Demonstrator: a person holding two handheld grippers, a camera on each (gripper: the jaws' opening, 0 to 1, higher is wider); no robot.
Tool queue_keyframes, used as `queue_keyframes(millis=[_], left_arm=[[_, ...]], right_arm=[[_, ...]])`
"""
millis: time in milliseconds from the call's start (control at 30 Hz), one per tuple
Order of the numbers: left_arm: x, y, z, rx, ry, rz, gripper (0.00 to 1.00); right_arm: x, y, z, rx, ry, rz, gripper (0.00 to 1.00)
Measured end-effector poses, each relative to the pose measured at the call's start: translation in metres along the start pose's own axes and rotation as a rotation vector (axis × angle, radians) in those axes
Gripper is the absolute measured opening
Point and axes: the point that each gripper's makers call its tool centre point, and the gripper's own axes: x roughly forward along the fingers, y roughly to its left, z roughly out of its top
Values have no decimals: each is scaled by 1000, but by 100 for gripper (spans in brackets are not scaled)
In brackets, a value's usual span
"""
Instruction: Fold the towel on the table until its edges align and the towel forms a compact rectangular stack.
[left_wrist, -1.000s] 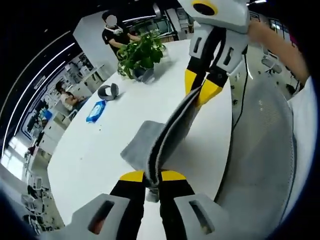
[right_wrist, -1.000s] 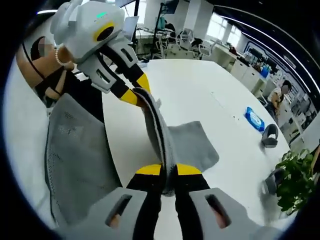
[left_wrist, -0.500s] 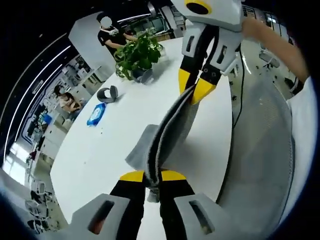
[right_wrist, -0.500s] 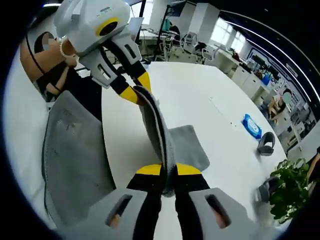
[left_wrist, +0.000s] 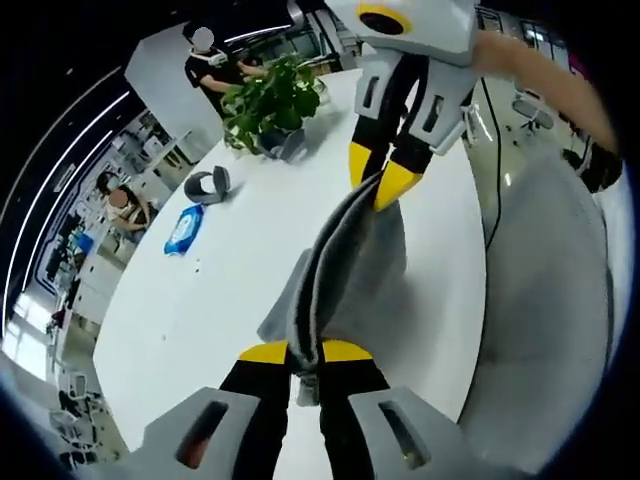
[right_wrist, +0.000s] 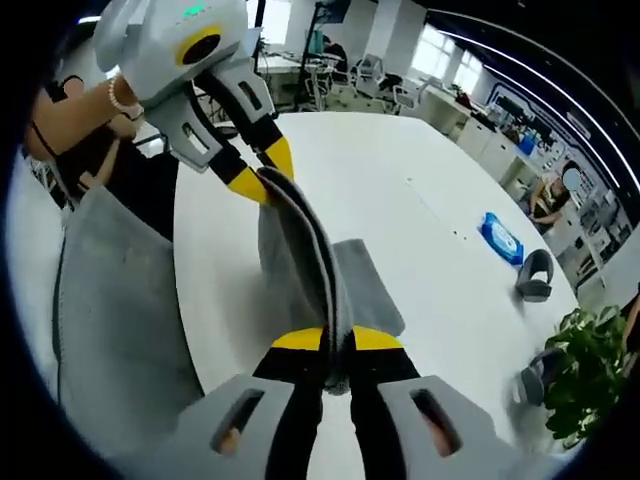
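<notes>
Grey towel (left_wrist: 335, 265) held up off the white counter (left_wrist: 190, 310), stretched taut between both tongs, lower part draping down onto the counter. Left tongs (left_wrist: 305, 352) clamped on one end of the folded edge; right tongs (right_wrist: 338, 340) clamped on the other end. Left tongs also seen at far left in the right gripper view, right tongs at far end in the left gripper view. Potted plant (left_wrist: 268, 102), blue packet (left_wrist: 183, 231) and grey roll (left_wrist: 208, 184) well apart from towel, on far side of counter.
</notes>
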Motion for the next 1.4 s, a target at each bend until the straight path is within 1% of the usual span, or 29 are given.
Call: queue_keyframes(millis=[67,100,133,167,200,267,333,467,567,600,700,767,833,900,1000,1067,1167,1200,1267,1333,1400], left_arm=[[10,4,-2,-1,7,0,9],[18,7,-4,-14,20,-2,9],[23,8,-6,-24,29,-4,9],[27,10,-7,-35,35,-7,9],[34,11,-9,-50,43,-12,9],[45,13,-12,-71,50,-21,9],[56,15,-14,-99,55,-26,9],[75,16,-25,-174,88,-42,9],[87,12,-33,-248,110,-64,10],[91,11,-35,-259,110,-68,10],[103,5,-43,-287,93,-51,10],[112,2,-50,-301,105,-28,10],[121,-2,-57,-307,124,-25,10],[129,-5,-60,-302,139,-21,10],[138,-8,-63,-305,155,-38,10],[143,-6,-64,-312,154,-44,9],[148,-3,-63,-358,142,-66,9],[150,-1,-63,-406,137,-82,9],[153,4,-64,-450,128,-91,9],[156,8,-64,-450,121,-82,8],[159,13,-64,-436,116,-67,8]], right_arm=[[11,-8,-5,18,11,2,6],[15,-11,-6,30,14,8,6],[21,-14,-9,50,20,14,6],[23,-16,-10,55,23,14,6],[31,-19,-14,68,37,23,6],[39,-23,-18,69,55,25,6],[48,-30,-22,65,71,11,6],[61,-35,-27,69,107,13,6],[76,-38,-35,76,146,15,7],[80,-39,-39,77,157,12,7],[94,-42,-48,84,182,5,7],[104,-41,-54,111,192,9,7],[114,-41,-60,121,205,8,7],[122,-40,-66,115,228,5,7],[133,-41,-76,89,265,-4,7],[140,-41,-79,91,268,-5,6],[146,-45,-82,106,268,-5,6],[146,-46,-81,159,274,29,6],[148,-50,-81,190,268,44,6],[151,-55,-79,171,242,48,6],[155,-61,-76,171,228,40,6]])
